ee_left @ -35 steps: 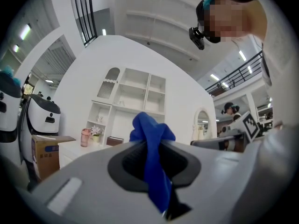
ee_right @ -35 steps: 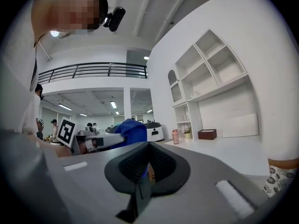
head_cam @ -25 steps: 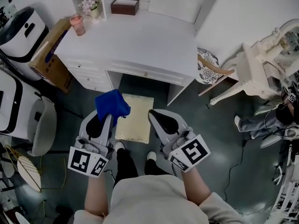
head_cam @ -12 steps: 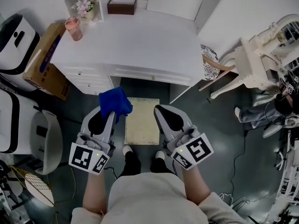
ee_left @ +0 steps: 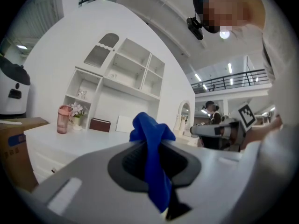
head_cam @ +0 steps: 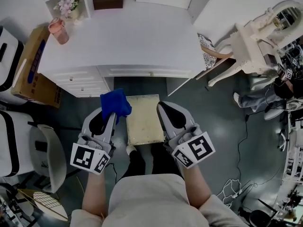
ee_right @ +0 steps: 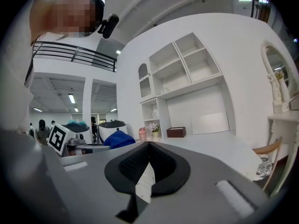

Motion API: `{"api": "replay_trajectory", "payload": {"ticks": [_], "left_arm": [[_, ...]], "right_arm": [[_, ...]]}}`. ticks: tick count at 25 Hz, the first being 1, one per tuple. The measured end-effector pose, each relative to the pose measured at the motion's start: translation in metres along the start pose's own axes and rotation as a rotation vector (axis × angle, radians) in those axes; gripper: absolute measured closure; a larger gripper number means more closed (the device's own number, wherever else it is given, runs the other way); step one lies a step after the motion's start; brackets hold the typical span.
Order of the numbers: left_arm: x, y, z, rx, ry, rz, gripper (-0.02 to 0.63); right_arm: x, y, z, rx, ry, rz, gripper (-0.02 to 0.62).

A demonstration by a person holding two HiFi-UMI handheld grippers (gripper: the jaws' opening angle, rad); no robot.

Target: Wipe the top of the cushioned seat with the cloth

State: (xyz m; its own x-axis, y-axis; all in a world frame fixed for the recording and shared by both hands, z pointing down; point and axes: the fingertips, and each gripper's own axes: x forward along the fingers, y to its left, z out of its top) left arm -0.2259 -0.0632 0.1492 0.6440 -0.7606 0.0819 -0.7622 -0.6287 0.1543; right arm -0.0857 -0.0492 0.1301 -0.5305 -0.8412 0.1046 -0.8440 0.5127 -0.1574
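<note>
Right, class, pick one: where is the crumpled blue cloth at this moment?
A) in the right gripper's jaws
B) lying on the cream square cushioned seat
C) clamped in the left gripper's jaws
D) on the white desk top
C: the crumpled blue cloth is pinched between the jaws of the left gripper, beside the cream square cushioned seat, while the right gripper is shut on nothing.

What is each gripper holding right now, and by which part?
The left gripper is shut on the blue cloth, pinching a bunched fold, with cloth sticking out above and below. The right gripper is shut and holds nothing.
</note>
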Motion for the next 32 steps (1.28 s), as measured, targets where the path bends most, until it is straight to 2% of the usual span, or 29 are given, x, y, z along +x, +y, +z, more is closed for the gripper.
{"api": "replay_trajectory", "payload": {"ticks": [8, 17, 25, 32], "left_arm": [[0.032, 0.012, -0.04, -0.054, 0.07, 0.001, 0.552], [0.061, 0.026, -0.099, -0.116, 0.155, 0.07, 0.552], [0.094, 0.042, -0.171, -0.15, 0.26, 0.147, 0.552], [0.117, 0.053, -0.246, -0.189, 0.353, 0.192, 0.552]], "right_arm": [[0.018, -0.025, -0.027, 0.022, 0.046, 0.004, 0.6], [0.051, -0.056, -0.061, 0.038, 0.094, 0.076, 0.6], [0.079, -0.088, -0.106, 0.057, 0.151, 0.148, 0.6], [0.094, -0.115, -0.151, 0.088, 0.183, 0.178, 0.6]]}}
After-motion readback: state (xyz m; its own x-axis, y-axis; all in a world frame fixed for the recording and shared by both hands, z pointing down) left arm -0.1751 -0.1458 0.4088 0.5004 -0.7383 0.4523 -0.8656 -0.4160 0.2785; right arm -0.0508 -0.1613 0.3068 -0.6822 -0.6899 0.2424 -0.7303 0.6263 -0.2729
